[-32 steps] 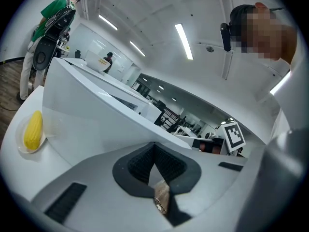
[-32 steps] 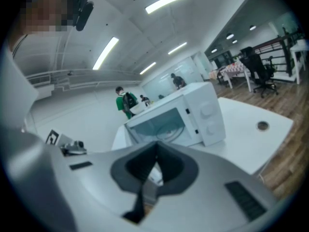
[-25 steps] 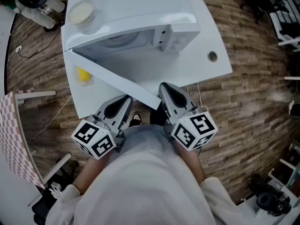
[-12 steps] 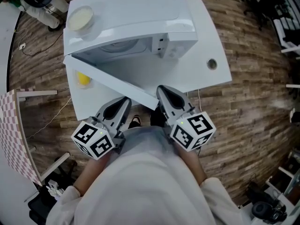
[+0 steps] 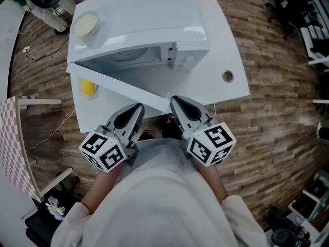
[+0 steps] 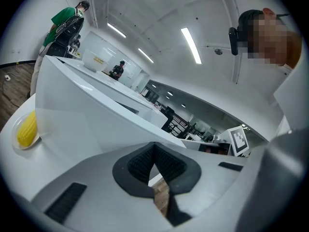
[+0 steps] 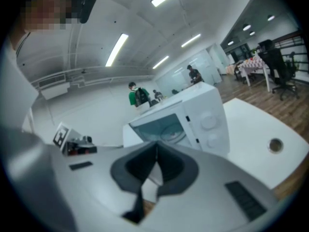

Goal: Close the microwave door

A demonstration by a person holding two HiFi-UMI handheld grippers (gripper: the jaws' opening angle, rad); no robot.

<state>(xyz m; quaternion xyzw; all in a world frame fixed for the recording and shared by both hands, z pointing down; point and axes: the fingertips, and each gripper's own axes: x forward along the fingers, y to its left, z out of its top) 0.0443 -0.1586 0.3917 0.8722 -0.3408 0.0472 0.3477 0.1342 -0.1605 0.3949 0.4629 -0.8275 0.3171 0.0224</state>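
Left gripper [image 5: 134,108]: jaws pressed together, nothing between them, tip near the door's outer face
Right gripper [image 5: 175,100]: jaws together, empty, tip just beside the door's free edge; contact unclear
Microwave door [image 5: 115,85]: open, slanting across just ahead of both grippers
Microwave [image 5: 149,27]: on the white table [image 5: 226,45], bowl [image 5: 85,23] on top
Yellow item [image 5: 88,86]: on the table, beyond the door's hinge end

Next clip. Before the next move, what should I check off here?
1. Is the microwave door open and reachable: ok.
2. Is the left gripper shut with nothing between its fingers: ok.
3. Is the right gripper shut with nothing between its fingers: ok.
4. Is the right gripper touching the door's free edge: cannot tell.
5. Is the swing path to the microwave free: ok.
6. Is the bowl on top upright: ok.
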